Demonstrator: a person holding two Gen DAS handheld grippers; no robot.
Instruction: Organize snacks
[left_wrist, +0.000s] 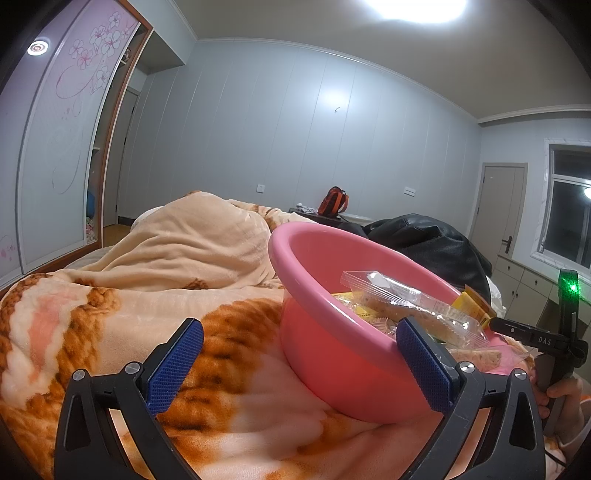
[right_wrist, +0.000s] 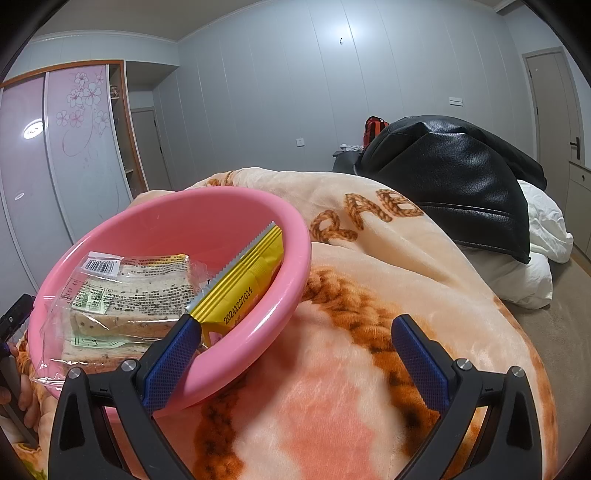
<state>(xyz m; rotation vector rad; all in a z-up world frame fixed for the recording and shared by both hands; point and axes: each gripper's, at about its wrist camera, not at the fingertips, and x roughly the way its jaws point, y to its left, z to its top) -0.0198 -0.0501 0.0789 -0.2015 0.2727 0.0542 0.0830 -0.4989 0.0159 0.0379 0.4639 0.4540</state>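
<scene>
Presently, entries as follows.

Carrier: bed under a peach and orange blanket (right_wrist: 332, 387); no desk here.
Basin: pink plastic basin (left_wrist: 332, 369), tilted on a blanket fold toward the near edge of the bed, rim nearest both grippers.
Contents, clear pack: sliced seeded bread snack in clear wrapper (right_wrist: 129, 295), lying flat, label side up, one corner spilling over the near rim.
Contents, yellow pack: yellow foil snack (right_wrist: 243, 280) with serrated end, leaning on the bread pack, printed date visible.
Contents, small items: small wrapped pieces under the larger packs, too indistinct to name.
Left gripper (left_wrist: 299, 362): jaws wide apart, empty; basin wall between the fingers, right-hand pad at the rim, contact uncertain.
Right gripper (right_wrist: 295, 354): jaws wide apart, empty; left-hand pad just at the basin rim below the yellow pack, other pad over bare blanket.
Surroundings: black leather jacket (right_wrist: 454, 184) and white bedding toward the far right corner of the bed, well apart from the basin.
Step, judged: choosing and lifting one pack out of the basin for sorting.
Method: take the yellow pack first, lying uppermost; pinch across its narrow width near the serrated end; close gently on crinkly foil.
Support: steady the basin rim with the left gripper against tipping on soft bedding.
Risk: dragging the clear wrapper out along with it.
</scene>
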